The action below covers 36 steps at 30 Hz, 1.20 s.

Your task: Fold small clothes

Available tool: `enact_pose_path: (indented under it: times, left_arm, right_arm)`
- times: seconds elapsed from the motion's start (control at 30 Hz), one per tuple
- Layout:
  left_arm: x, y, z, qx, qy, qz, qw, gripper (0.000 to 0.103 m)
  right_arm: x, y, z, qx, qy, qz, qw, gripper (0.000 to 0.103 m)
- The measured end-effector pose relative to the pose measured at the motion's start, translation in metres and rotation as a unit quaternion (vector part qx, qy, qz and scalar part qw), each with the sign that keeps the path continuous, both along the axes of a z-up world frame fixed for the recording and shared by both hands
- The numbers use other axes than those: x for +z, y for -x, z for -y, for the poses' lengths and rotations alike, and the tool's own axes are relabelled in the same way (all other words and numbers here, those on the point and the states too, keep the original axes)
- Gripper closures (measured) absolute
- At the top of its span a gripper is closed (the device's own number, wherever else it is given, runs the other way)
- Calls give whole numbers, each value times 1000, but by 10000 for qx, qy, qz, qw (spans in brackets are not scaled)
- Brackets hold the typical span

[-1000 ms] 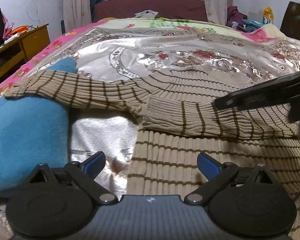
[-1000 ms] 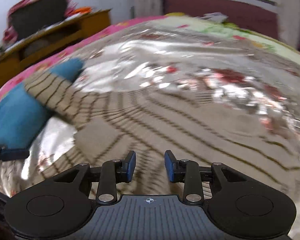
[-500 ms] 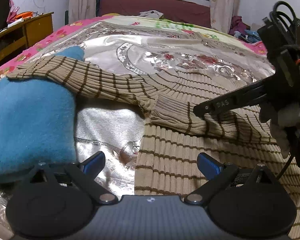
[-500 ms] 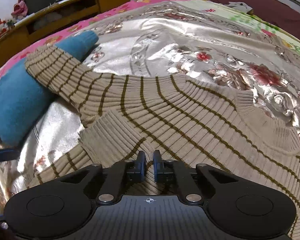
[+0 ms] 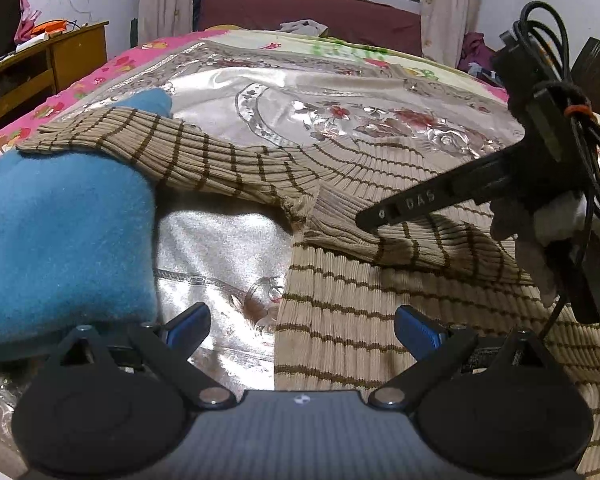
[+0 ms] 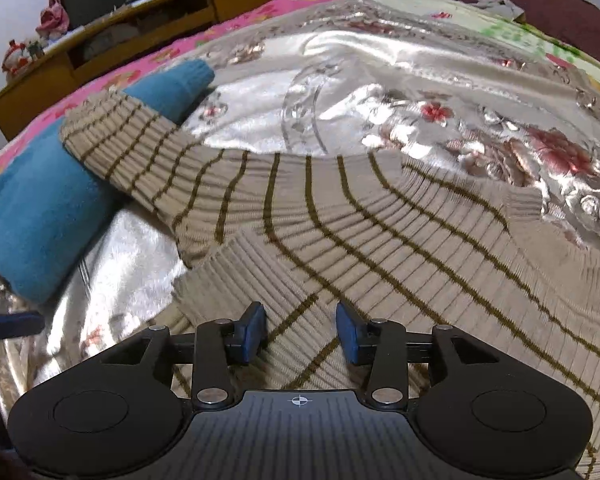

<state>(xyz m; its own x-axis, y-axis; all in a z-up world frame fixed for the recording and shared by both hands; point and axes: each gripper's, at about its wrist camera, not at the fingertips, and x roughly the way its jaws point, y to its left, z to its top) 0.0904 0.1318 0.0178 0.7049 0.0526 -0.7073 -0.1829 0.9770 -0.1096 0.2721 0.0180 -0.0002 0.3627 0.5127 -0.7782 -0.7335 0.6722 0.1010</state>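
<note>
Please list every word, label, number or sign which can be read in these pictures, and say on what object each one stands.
"DAS": embossed on the black finger of the right hand-held gripper, above the striped sweater.
Green marks on the far bedsheet: too blurred to read.
Nothing else is readable.

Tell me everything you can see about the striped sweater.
The sweater is beige ribbed knit with thin brown stripes. It lies flat on the shiny floral bedspread. One sleeve stretches out, its cuff resting on a blue garment; the other sleeve is folded across the chest. The right tongs are opening above that folded sleeve.
</note>
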Motion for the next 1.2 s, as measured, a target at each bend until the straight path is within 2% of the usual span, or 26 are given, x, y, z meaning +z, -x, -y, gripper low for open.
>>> enact_pose_path:
  times: [0.13,0.2,0.23,0.27,0.37,0.57,0.6,0.63,0.67,0.73,0.83,0.93,1.0,1.07,1.13,1.2]
  left_arm:
    - [-1,0,0,-5,34,-1,10000,0]
    - [-1,-1,0,-10,23,-18,10000,0]
    - [-1,-1,0,-8,17,-21,10000,0]
    - [-1,-1,-1,-4,21,-18,10000,0]
    - [0,0,-2,10,40,0,10000,0]
    - [0,1,-1,3,37,-3,10000,0]
    - [0,1,-1,-3,28,-8,10000,0]
    - [0,1,0,-8,18,-11,10000,0]
    - [0,1,0,-10,12,-13,10000,0]
    - [2,1,-2,-7,9,-1,10000,0]
    - [11,4,-7,72,-125,102,9998,0]
    - [22,7,-20,262,-258,272,9990,0]
    - [29,9,-32,463,-367,362,9976,0]
    - [33,10,-45,665,-475,406,9958,0]
    - [38,10,-61,903,-536,408,9936,0]
    - [43,12,-80,1139,-544,447,9910,0]
  right_arm:
    - [-6,-6,-2,55,105,-132,9998,64]
    - [-6,-1,-5,112,175,-60,9998,76]
    - [-5,2,-6,98,183,-24,9998,88]
    - [-4,3,-5,67,172,8,9998,92]
    - [4,4,3,-90,-17,78,9999,94]
    - [21,-11,11,-494,-331,258,9979,94]
    - [19,-14,10,-496,-310,227,9980,94]
    - [15,-15,7,-463,-240,137,9985,87]
    - [10,-15,4,-435,-124,60,9990,87]
    - [2,-9,-1,-413,118,213,9989,85]
    - [4,0,4,-595,39,484,9970,80]
    - [16,13,15,-796,-348,844,9926,77]
    - [17,19,18,-747,-499,797,9928,72]
    - [6,20,14,-542,-211,485,9971,65]
    - [-4,26,13,-573,59,537,9969,65]
    - [-1,32,18,-625,-94,593,9962,65]
